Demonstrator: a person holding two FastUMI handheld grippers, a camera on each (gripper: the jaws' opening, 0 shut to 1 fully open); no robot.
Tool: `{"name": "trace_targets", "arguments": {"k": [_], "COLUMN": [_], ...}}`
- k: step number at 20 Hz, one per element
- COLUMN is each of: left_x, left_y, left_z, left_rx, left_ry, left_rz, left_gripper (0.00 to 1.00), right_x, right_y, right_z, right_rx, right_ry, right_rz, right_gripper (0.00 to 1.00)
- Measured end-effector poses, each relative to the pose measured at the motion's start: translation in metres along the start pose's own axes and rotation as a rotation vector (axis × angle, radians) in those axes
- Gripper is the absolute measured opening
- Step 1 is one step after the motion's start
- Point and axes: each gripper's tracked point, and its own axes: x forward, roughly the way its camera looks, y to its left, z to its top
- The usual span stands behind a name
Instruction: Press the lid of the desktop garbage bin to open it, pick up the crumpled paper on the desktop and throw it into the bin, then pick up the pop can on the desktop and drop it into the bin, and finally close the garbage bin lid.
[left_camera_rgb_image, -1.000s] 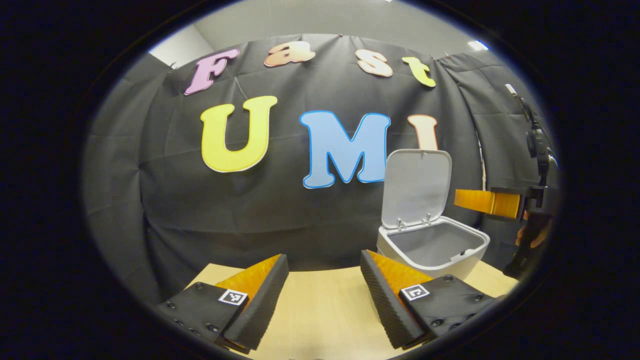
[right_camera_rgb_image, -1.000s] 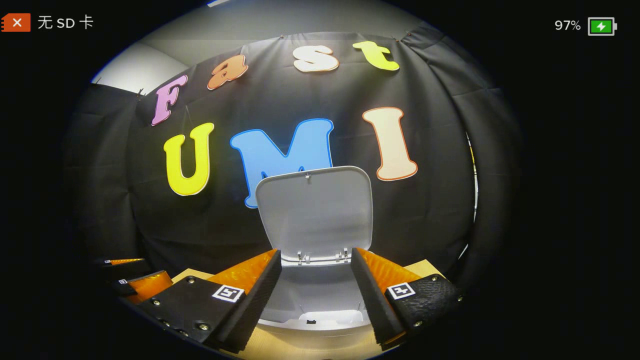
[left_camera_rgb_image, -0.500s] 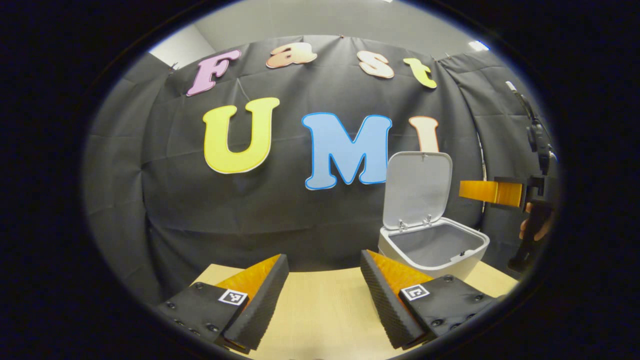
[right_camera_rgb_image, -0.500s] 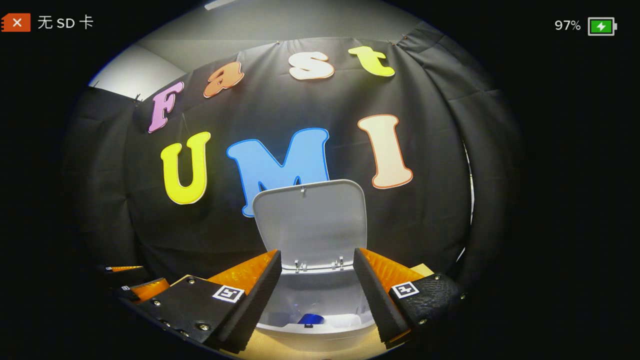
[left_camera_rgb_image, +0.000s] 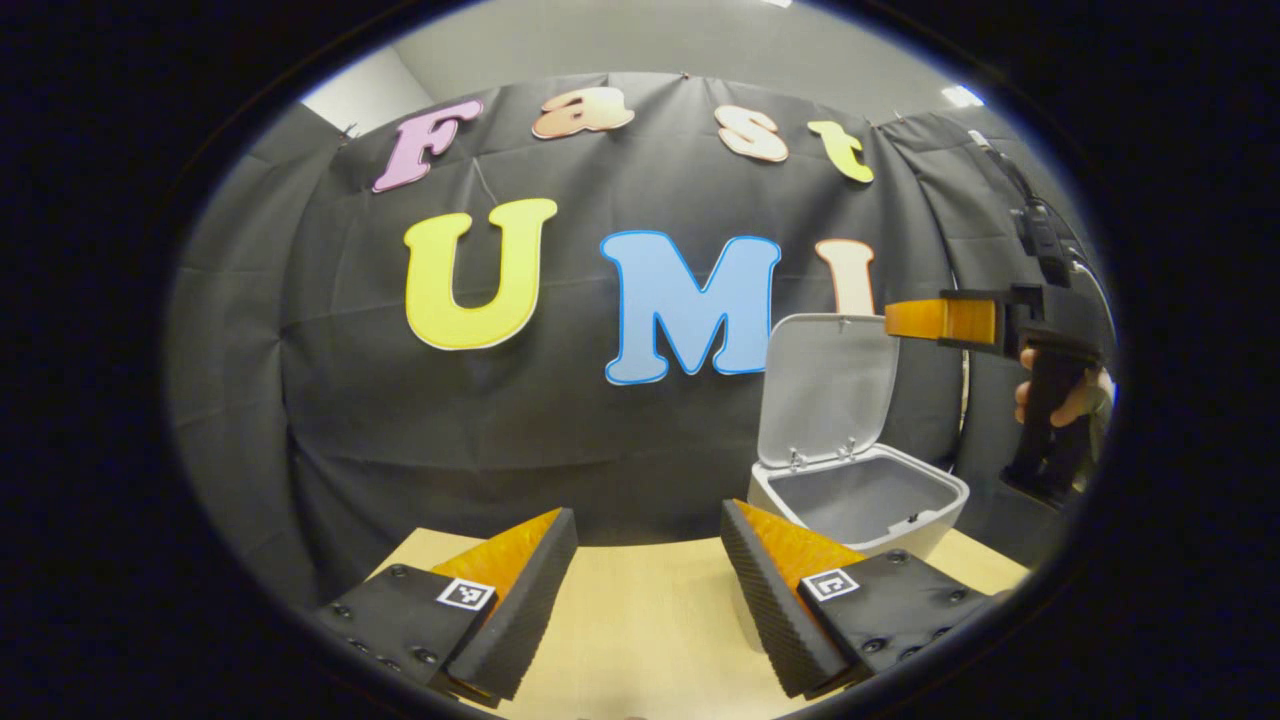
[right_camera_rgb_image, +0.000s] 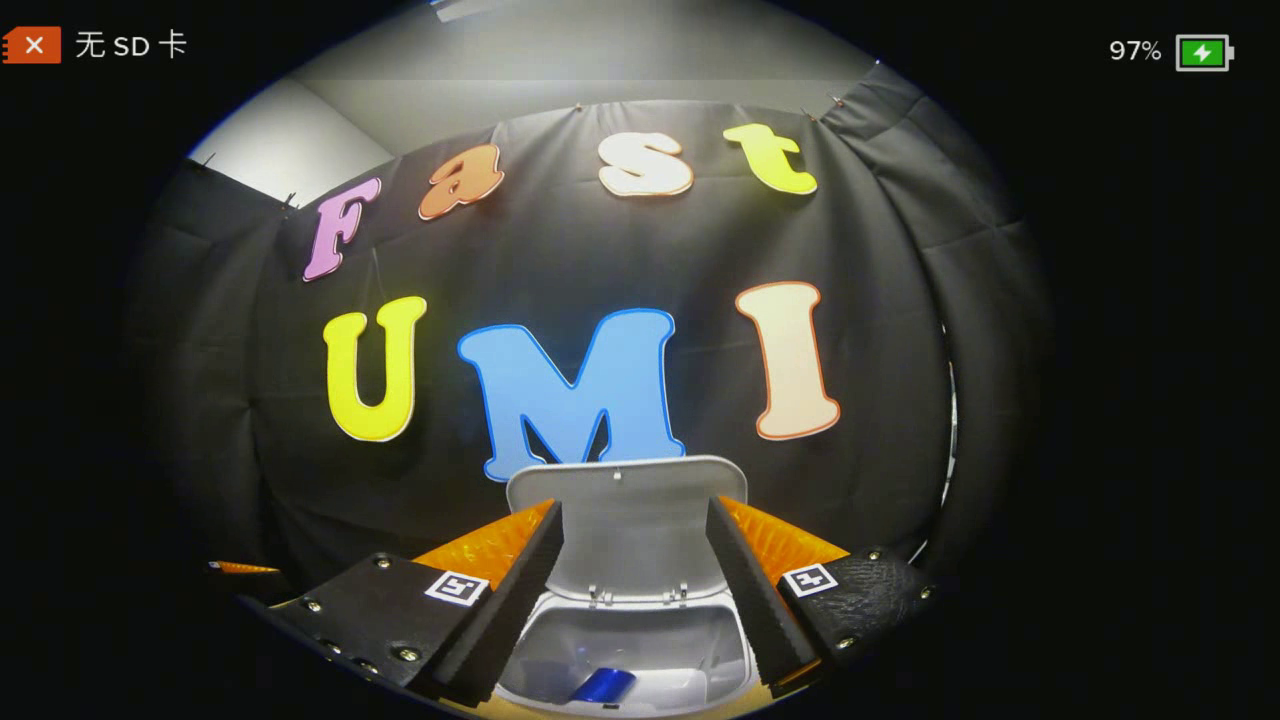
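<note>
So the pop can (right_camera_rgb_image: 603, 686) is already down in the bin (right_camera_rgb_image: 620, 650), both tongs spread and empty, and that light plastic lid (right_camera_rgb_image: 628, 520) standing upright should flip shut with a nudge on its top edge.

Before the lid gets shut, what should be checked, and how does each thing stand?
1. Lid up on its hinge: ok, it stands open behind the bin.
2. Pop can inside: ok, a blue can lies in the bin.
3. Crumpled paper inside: cannot tell; something pale lies beside the can.
4. Right hand-held gripper free: ok, open and holding nothing, raised above the bin near the lid's top edge.
5. Left hand-held gripper out of the way: ok, open over the table, apart from the bin.
</note>
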Motion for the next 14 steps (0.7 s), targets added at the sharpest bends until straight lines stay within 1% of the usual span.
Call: {"name": "trace_targets", "arguments": {"k": [2,3,7,8,9,11,14], "left_x": [-0.002,-0.002,-0.003,-0.004,-0.005,-0.008,-0.01], "left_y": [0.001,0.002,0.007,0.009,0.011,0.013,0.02], "left_z": [0.002,0.002,0.002,0.004,0.006,0.011,0.015], "left_rx": [-0.005,-0.01,-0.009,-0.01,-0.015,-0.026,-0.034], "left_ry": [0.002,0.003,0.012,0.011,0.01,0.006,0.004], "left_rz": [0.01,0.014,0.04,0.045,0.049,0.058,0.078], "left_gripper": [0.95,1.0,1.0,1.0,1.0,1.0,1.0], "right_x": [0.01,0.016,0.036,0.043,0.049,0.061,0.08], "right_y": [0.005,0.006,0.007,0.007,0.006,0.003,-0.004], "right_z": [0.012,0.017,0.038,0.04,0.041,0.042,0.03], "right_rx": [-0.013,-0.02,-0.031,-0.032,-0.031,-0.035,-0.049], "right_ry": [-0.022,-0.033,-0.074,-0.078,-0.08,-0.075,-0.042], "right_rz": [0.005,0.003,-0.013,-0.015,-0.019,-0.028,-0.045], "right_gripper": [0.92,0.92,0.92,0.96,0.92,0.91,0.91]}}
